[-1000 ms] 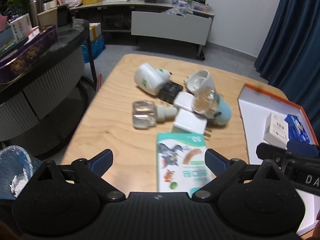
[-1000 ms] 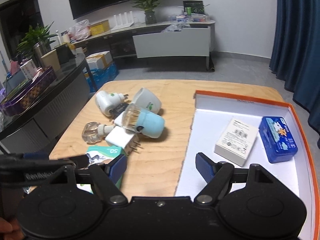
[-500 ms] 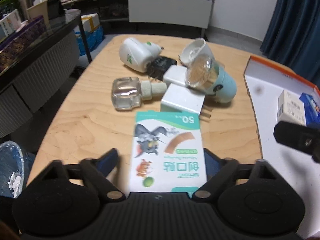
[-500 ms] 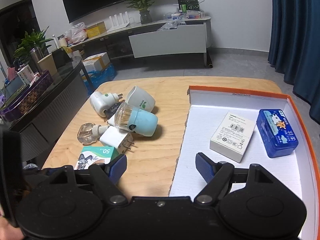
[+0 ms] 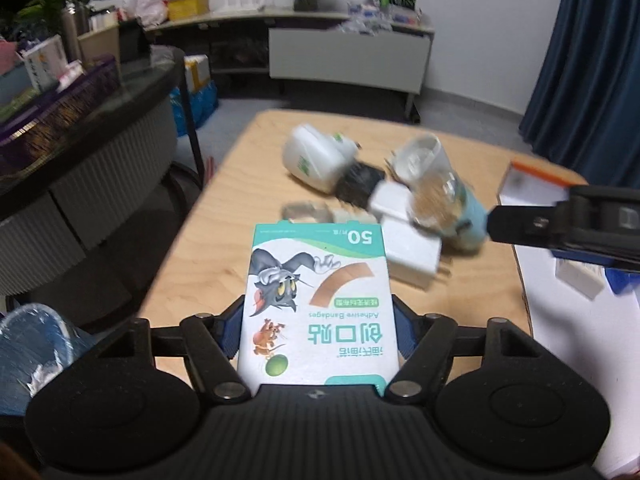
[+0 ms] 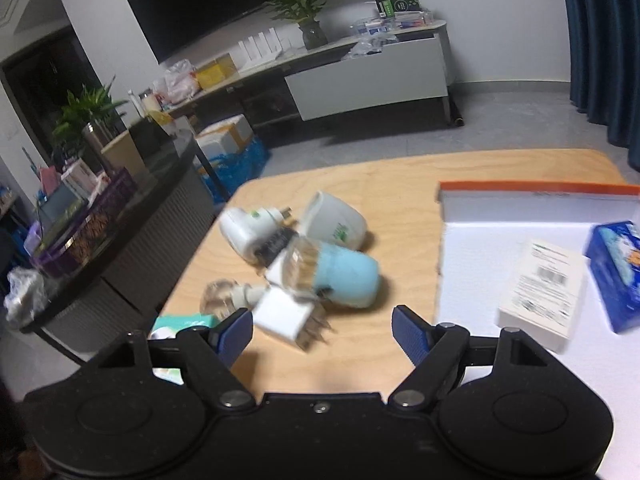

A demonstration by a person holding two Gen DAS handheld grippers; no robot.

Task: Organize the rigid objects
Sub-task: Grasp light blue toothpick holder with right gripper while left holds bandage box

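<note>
Left gripper [image 5: 316,330] had its jaws just closing in on the bandage box [image 5: 318,300]; both blue pads sat against the box's long sides, pinching it. The box lay flat between the fingers at the near edge of the wooden table [image 5: 240,208], its print upside down to the camera. Whether it was lifted clear of the tabletop could not be told.

Right gripper [image 6: 322,334] had its jaws spread wide, having just opened slightly further, with nothing between them. It hung over the table's near edge, between the cluster and the tray.

Cluster at mid-table, all touching or overlapping:
- white plug adapter [image 6: 282,314], nearest, prongs pointing right
- light-blue jar [image 6: 340,276] on its side, clear end toward the left
- clear glass bottle [image 6: 224,298], left of the adapter
- white plug-in device [image 6: 248,230] at far left
- white cup [image 6: 334,224] on its side, far side
- a black item [image 5: 358,186] among them, too blurred to identify

The orange-rimmed tray [image 6: 536,190] sat at the right, holding a white carton [image 6: 542,288] and, just right of it, a blue box [image 6: 616,272].
</note>
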